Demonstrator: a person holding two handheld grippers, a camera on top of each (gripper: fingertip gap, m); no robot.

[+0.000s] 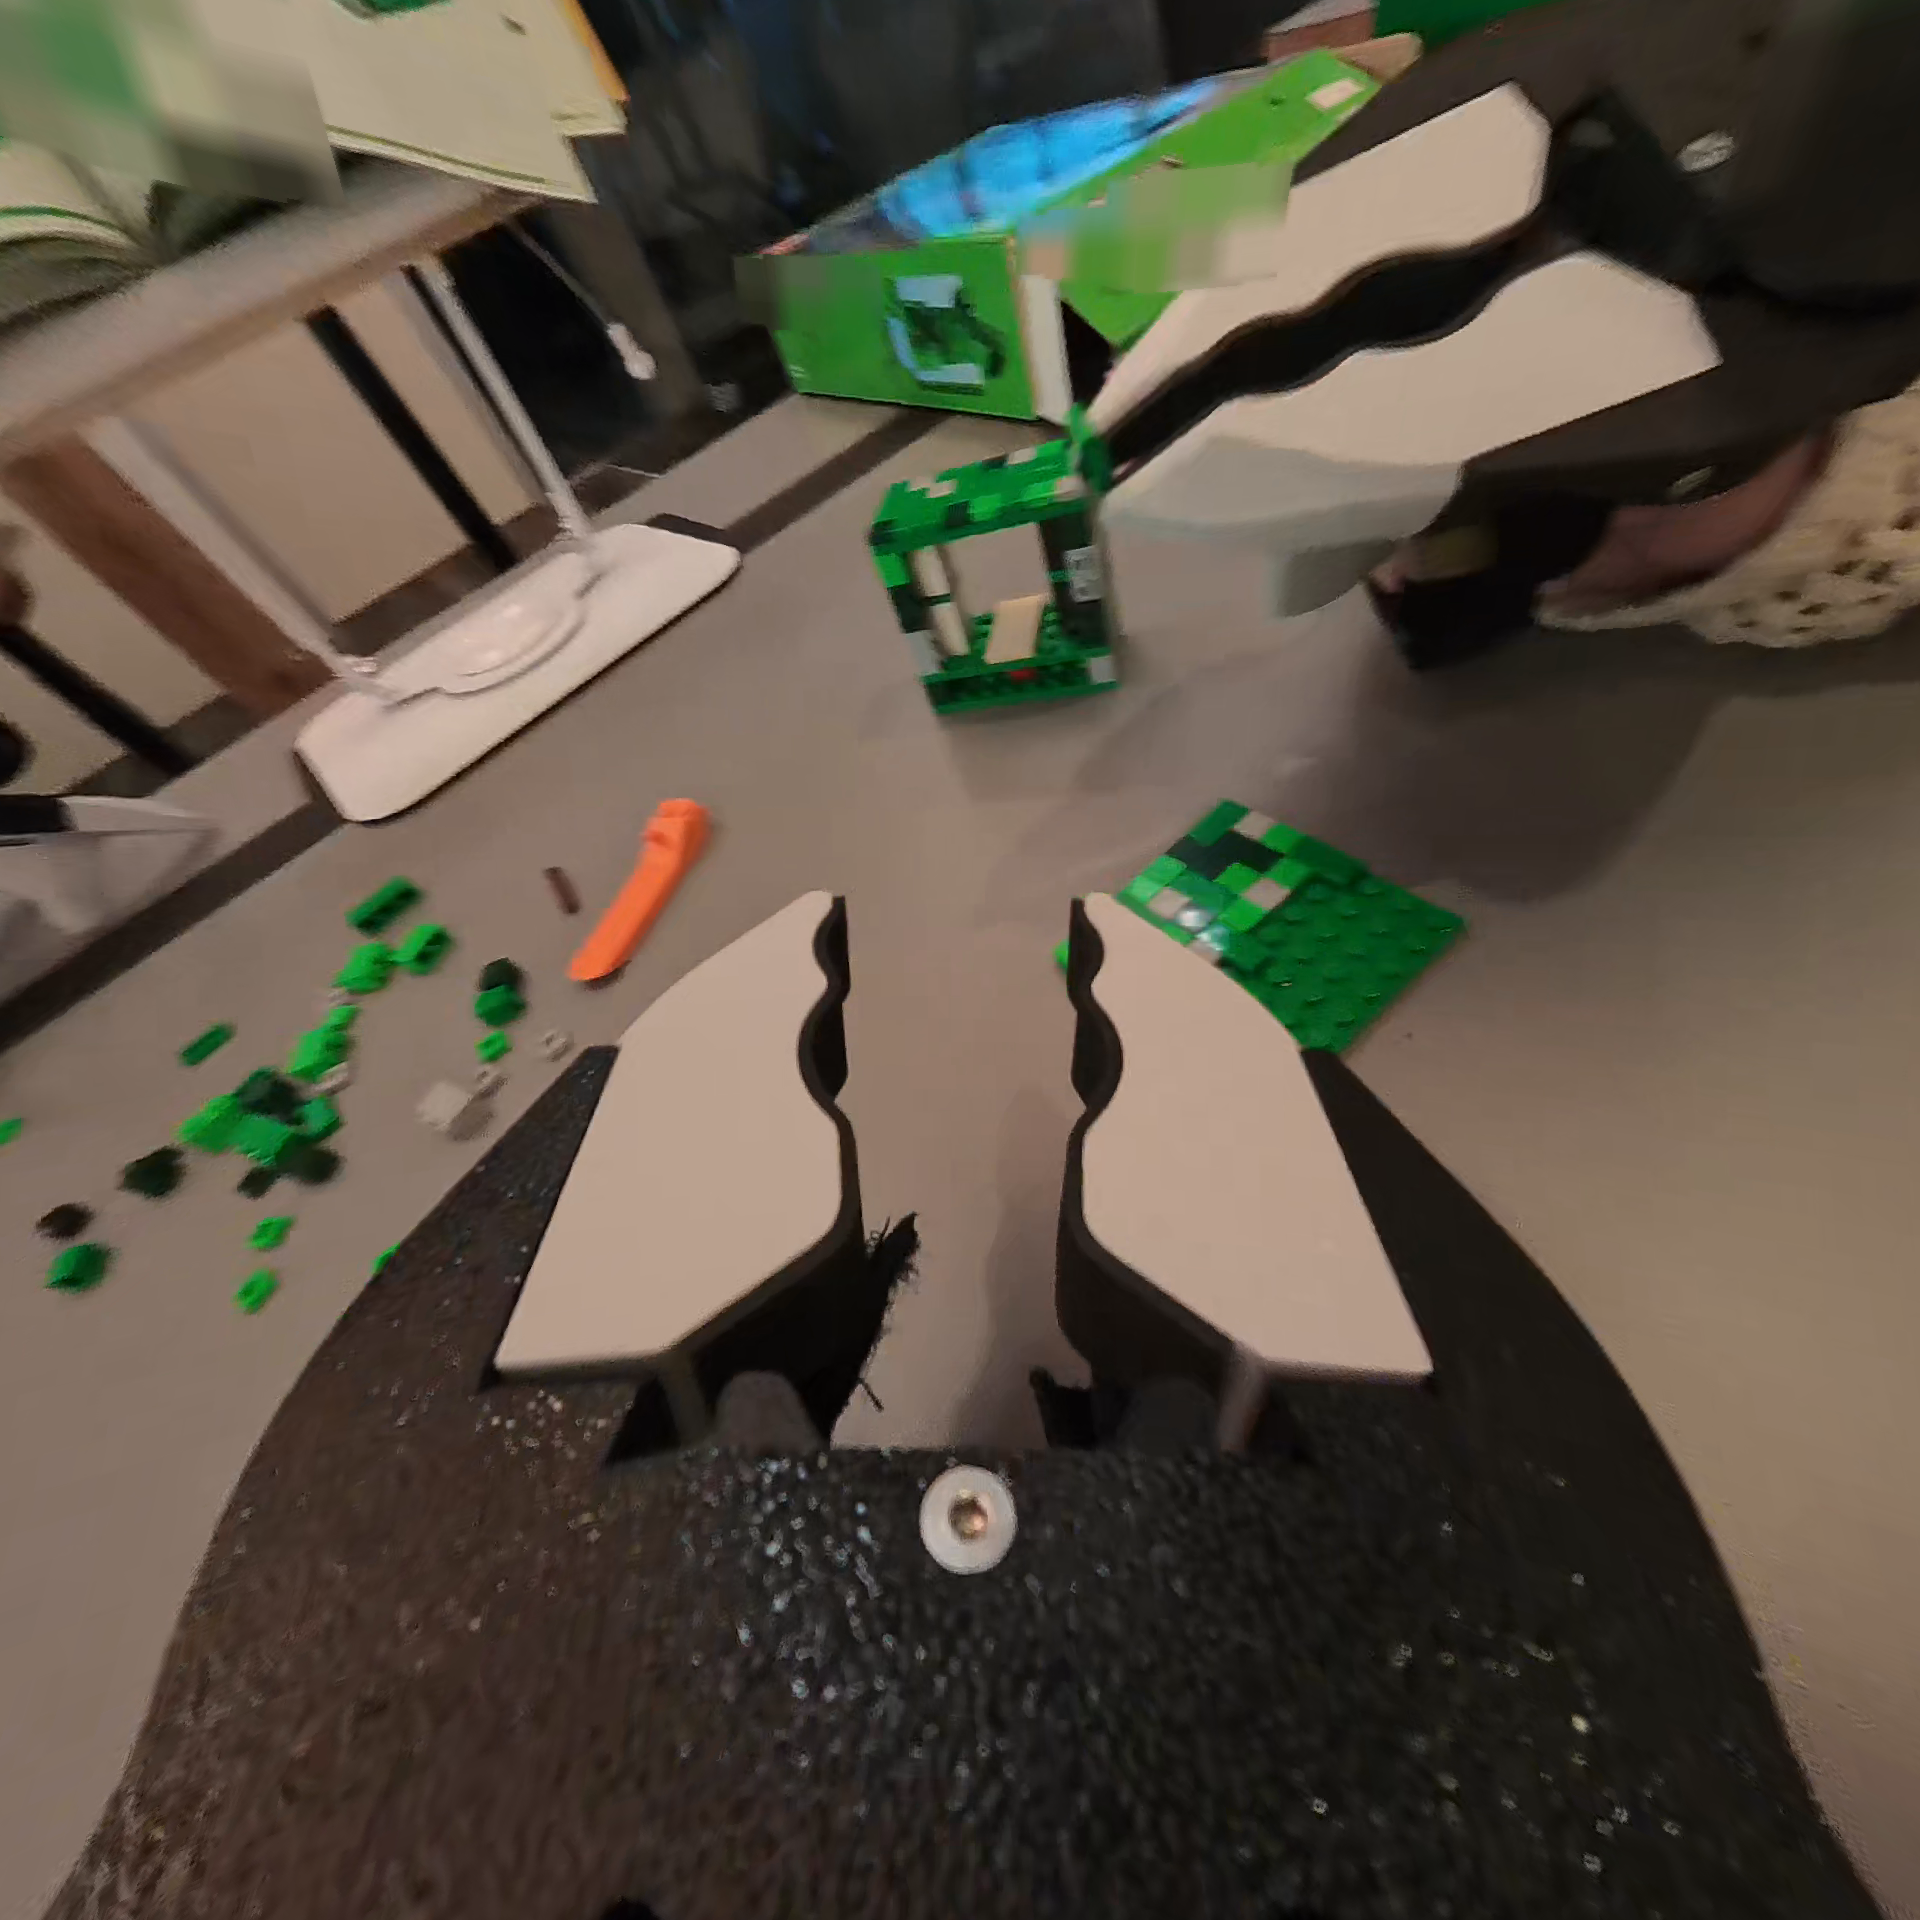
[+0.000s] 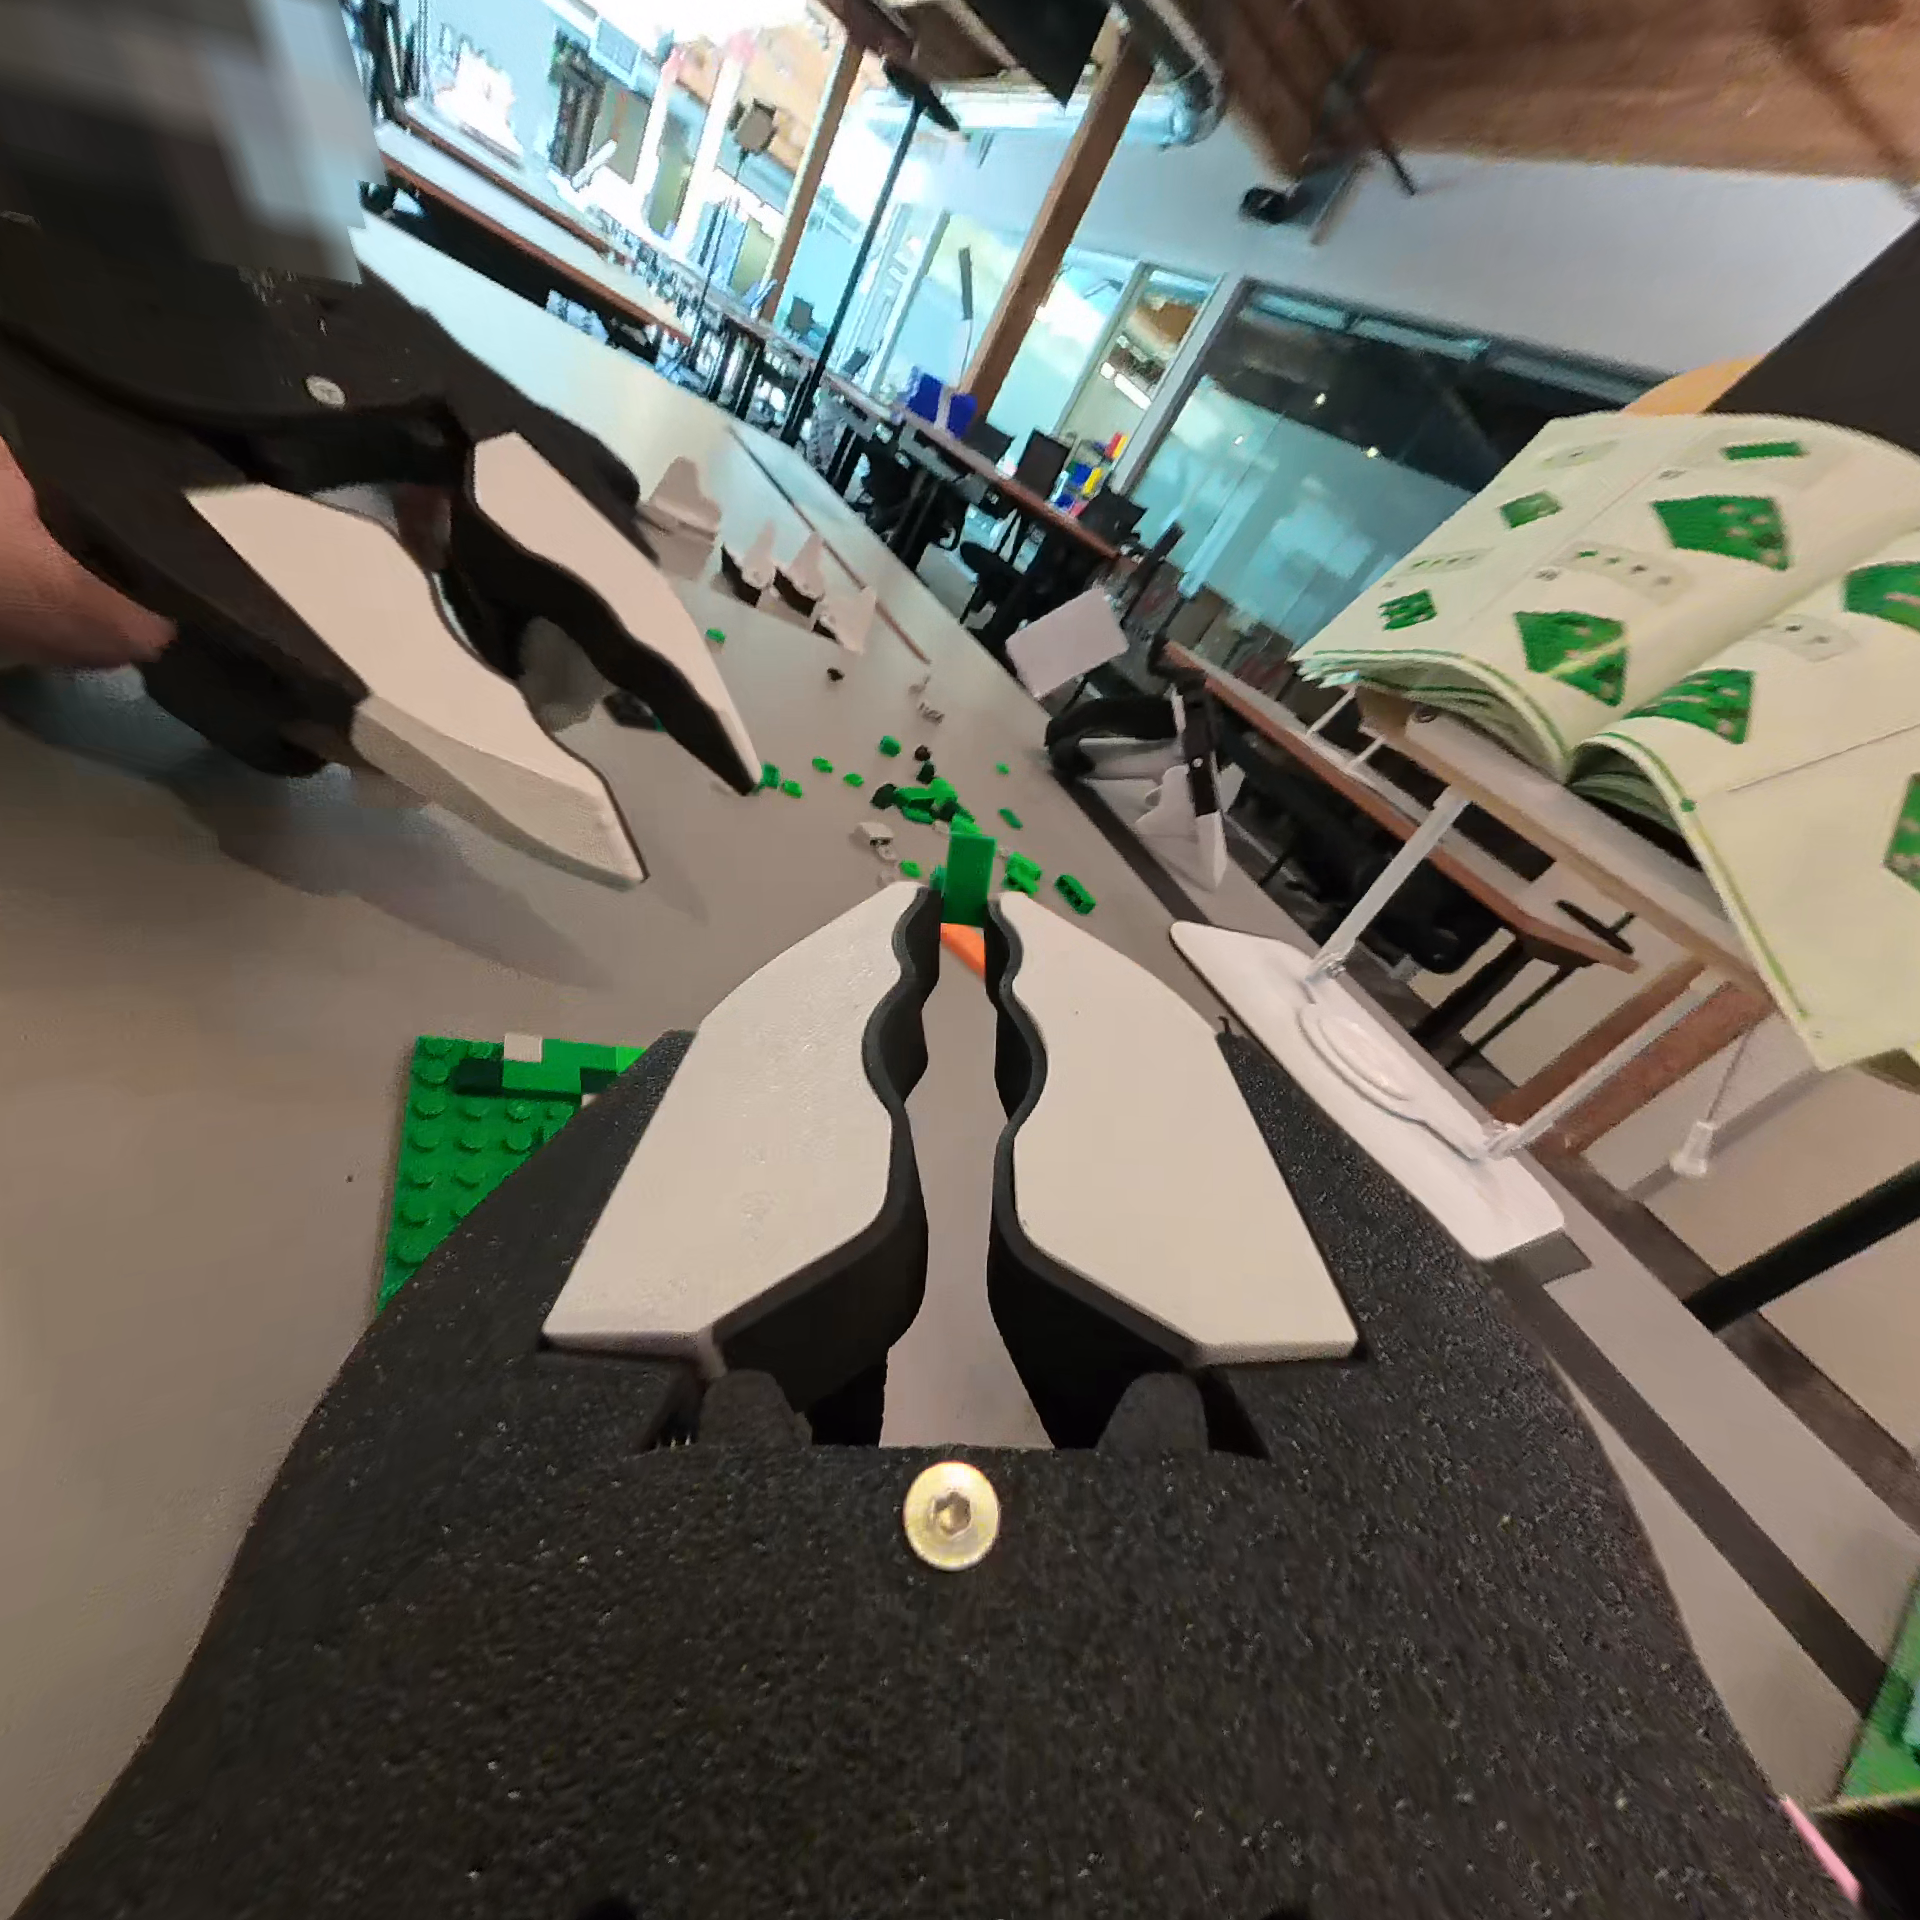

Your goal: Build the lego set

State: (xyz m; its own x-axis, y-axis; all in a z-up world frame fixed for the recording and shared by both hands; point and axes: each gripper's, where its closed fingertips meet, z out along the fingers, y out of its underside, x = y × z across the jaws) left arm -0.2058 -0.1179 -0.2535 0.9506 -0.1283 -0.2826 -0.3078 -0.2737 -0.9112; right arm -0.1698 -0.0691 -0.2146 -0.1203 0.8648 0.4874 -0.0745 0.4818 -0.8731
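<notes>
My left gripper (image 1: 961,920) is open and empty, low over the grey table beside a green baseplate (image 1: 1299,925) partly tiled in greens and grey. A hollow green cube frame (image 1: 997,582) stands farther back. My right gripper (image 1: 1096,431) is shut on a small flat green piece (image 1: 1089,462) at the frame's top right corner; I cannot tell if they touch. In the right wrist view my right gripper (image 2: 961,909) holds the green piece (image 2: 971,878) upright; the frame is hidden. The left gripper (image 2: 691,831) shows open at the left, above the baseplate (image 2: 468,1132).
Loose green, dark and grey pieces (image 1: 291,1091) lie at the left, also in the right wrist view (image 2: 935,800). An orange brick separator (image 1: 644,904) lies near them. A white stand base (image 1: 520,665) holds the open instruction booklet (image 2: 1662,623). A green box (image 1: 935,312) lies behind the frame. The left gripper's tips are roughly 8 cm from the right gripper's.
</notes>
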